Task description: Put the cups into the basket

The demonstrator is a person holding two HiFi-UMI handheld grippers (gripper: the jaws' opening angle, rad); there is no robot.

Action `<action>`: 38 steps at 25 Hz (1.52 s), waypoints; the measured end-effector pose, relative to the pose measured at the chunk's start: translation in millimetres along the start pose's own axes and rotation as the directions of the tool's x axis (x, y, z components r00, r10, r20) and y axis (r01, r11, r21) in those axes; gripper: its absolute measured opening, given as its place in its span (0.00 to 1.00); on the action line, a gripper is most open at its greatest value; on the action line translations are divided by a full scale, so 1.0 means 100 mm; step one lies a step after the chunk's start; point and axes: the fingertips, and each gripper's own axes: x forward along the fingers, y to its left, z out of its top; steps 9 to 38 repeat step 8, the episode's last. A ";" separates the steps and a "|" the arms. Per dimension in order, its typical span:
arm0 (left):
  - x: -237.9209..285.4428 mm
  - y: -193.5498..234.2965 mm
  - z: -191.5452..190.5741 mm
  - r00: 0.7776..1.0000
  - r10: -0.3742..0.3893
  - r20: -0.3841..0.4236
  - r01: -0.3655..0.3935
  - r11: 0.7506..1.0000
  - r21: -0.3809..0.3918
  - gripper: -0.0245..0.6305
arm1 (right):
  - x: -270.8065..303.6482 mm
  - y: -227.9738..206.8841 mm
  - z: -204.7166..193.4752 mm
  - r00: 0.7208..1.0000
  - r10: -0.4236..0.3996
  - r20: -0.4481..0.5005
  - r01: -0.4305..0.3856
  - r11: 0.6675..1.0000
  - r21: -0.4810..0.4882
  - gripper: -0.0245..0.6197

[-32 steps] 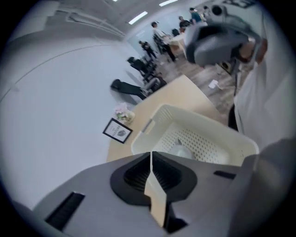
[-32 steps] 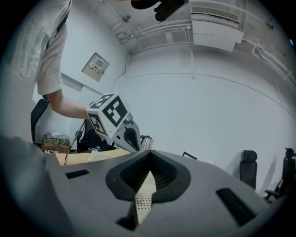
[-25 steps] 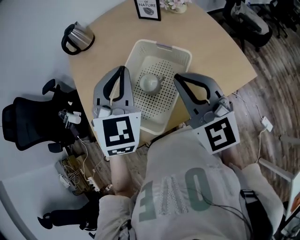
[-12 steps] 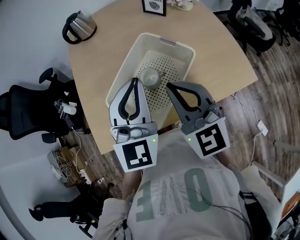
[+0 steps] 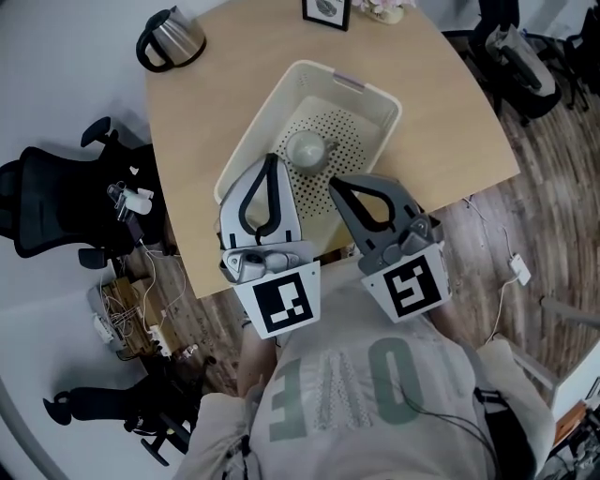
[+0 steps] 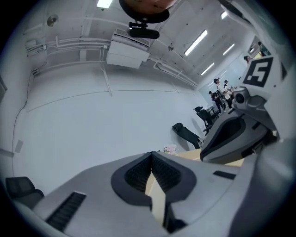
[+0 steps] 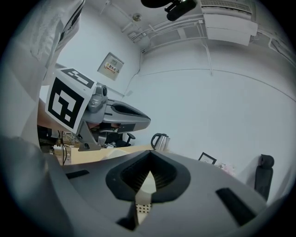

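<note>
A cream perforated basket (image 5: 379,97) stands on the round wooden table (image 5: 450,112). One pale grey cup (image 5: 307,148) lies inside it, near the middle. My left gripper (image 5: 271,157) is shut with nothing in it, held over the basket's near left rim, its tip just left of the cup. My right gripper (image 5: 332,180) is shut and empty too, over the near edge, its tip just in front of the cup. Both point up and away at the wall: the left gripper's (image 6: 151,153) view also shows the right gripper's body (image 6: 233,134); the right gripper's (image 7: 149,152) view shows the left gripper's body (image 7: 115,113).
A steel kettle (image 5: 173,37) with a black handle stands at the table's far left, also in the right gripper view as the kettle (image 7: 159,140). A picture frame (image 5: 326,9) stands at the far edge. A black office chair (image 5: 52,202) and cables are on the floor to the left.
My left gripper has swung right, from beside the basket to over its near left rim. Both grippers have drawn back toward the person. The cup has not moved.
</note>
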 end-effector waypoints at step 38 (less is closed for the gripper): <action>-0.04 0.02 -0.03 1.000 0.003 0.002 -0.004 1.000 0.025 0.05 | 0.04 0.09 -0.01 1.000 0.015 -0.007 -0.015 1.000 -0.025 0.03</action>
